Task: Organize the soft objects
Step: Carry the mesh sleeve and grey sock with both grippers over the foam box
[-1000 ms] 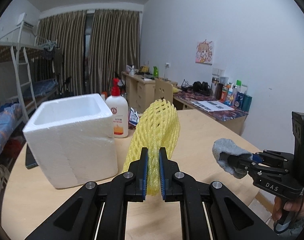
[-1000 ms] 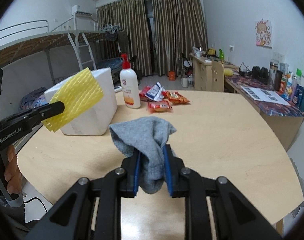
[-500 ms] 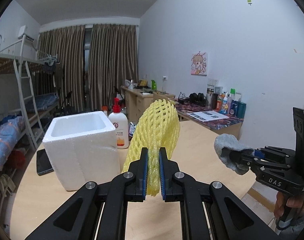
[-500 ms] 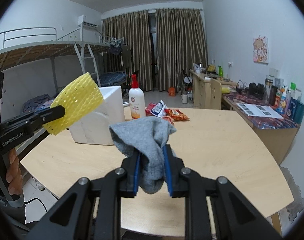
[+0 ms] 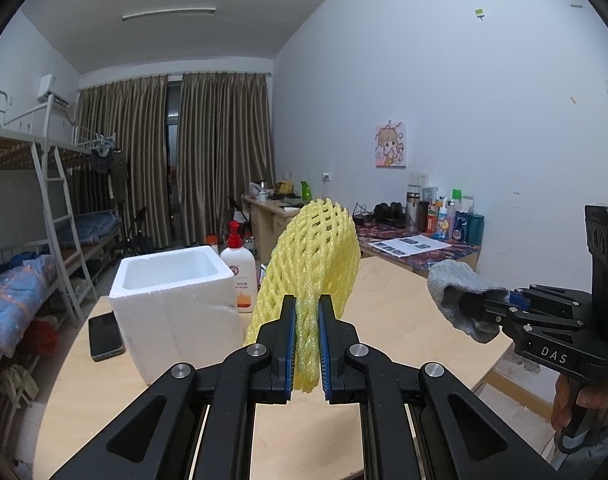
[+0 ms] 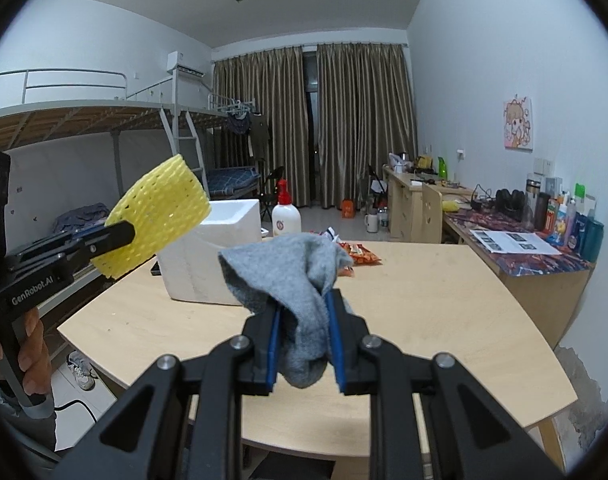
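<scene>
My left gripper (image 5: 306,312) is shut on a yellow foam fruit net (image 5: 316,256), which stands up above the wooden table (image 5: 388,304). In the right wrist view the same net (image 6: 160,212) hangs at the left in that gripper (image 6: 120,236). My right gripper (image 6: 304,312) is shut on a crumpled grey cloth (image 6: 292,272); in the left wrist view the cloth (image 5: 456,292) and its gripper (image 5: 484,308) show at the right. A white foam box (image 5: 172,300), open on top, stands on the table's left part, beyond both grippers.
A white pump bottle (image 5: 240,272) stands behind the box, a black phone (image 5: 104,336) lies left of it. Snack packets (image 6: 356,256) lie further back. A desk with bottles (image 6: 560,216) lines the right wall, a bunk bed (image 6: 104,128) the left. A hand (image 6: 28,356) holds the left handle.
Both grippers have drawn back and risen from the table, each still holding its object. The box and bottle look smaller and farther, and more of the room and ceiling shows.
</scene>
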### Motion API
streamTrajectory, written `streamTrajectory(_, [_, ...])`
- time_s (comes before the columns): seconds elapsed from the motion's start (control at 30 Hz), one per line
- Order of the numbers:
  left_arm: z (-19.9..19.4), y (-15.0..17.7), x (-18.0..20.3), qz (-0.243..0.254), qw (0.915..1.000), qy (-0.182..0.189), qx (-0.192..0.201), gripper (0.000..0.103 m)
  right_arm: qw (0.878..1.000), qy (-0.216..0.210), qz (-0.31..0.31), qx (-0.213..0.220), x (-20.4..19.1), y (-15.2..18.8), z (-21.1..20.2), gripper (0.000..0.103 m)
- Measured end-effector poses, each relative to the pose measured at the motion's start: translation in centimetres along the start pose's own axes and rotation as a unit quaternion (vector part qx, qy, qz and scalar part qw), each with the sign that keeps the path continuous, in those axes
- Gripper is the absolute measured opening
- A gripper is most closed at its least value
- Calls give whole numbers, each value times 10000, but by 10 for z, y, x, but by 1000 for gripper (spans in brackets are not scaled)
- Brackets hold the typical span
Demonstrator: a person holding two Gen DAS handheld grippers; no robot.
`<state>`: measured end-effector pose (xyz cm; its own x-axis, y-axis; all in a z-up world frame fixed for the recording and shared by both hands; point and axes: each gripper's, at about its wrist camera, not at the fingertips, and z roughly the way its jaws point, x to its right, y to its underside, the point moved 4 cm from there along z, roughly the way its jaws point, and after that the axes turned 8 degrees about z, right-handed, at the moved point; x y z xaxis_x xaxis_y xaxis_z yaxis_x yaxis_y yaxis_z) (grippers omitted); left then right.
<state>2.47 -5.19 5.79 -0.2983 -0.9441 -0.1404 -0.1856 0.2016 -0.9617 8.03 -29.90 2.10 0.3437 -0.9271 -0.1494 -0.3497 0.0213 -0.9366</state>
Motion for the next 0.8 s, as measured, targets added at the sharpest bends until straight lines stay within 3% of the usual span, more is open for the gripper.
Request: streamTrajectory(0.8, [-13, 2, -7, -70, 9995, -321, -15, 11, 9997, -244, -58, 40, -10, -3, -2, 25])
